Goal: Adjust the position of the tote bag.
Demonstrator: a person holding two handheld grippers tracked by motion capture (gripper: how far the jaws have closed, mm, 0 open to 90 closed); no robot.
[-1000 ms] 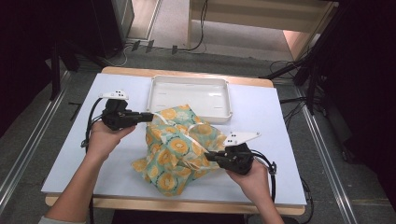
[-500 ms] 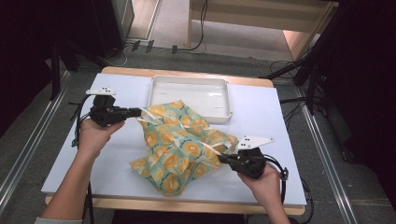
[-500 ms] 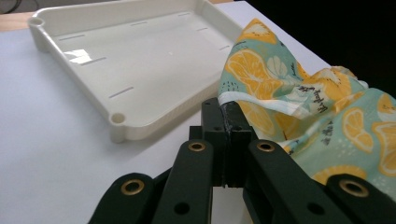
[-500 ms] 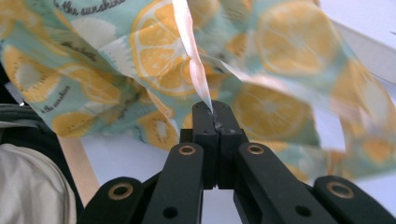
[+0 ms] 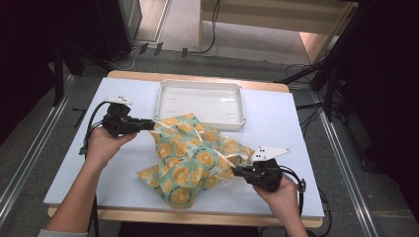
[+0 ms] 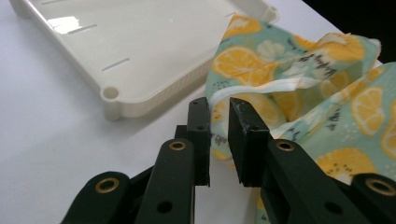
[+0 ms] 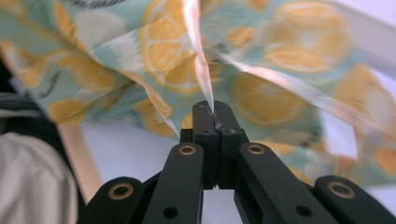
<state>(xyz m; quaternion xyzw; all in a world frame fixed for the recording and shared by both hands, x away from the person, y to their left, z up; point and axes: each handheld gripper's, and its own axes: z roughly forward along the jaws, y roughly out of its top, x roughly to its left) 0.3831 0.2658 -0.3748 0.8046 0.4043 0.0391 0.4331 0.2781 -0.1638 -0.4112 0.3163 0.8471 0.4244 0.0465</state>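
Just in front of the white tray (image 5: 200,100), on the pale blue table (image 5: 74,163), a lemon-print cloth (image 5: 195,155) is spread in loose folds, its far corner touching the tray's near wall. At the cloth's left edge, the left gripper (image 5: 148,122) is shown with its jaws slightly parted; they have just been opening, and the cloth's white trim (image 6: 243,88) is seen just beyond them, unpinched. At the cloth's right edge, the right gripper (image 5: 236,171) is clamped onto a raised fold of trim (image 7: 201,70).

One lemon-print cloth (image 5: 197,158), one white tray (image 5: 200,101), two grippers.
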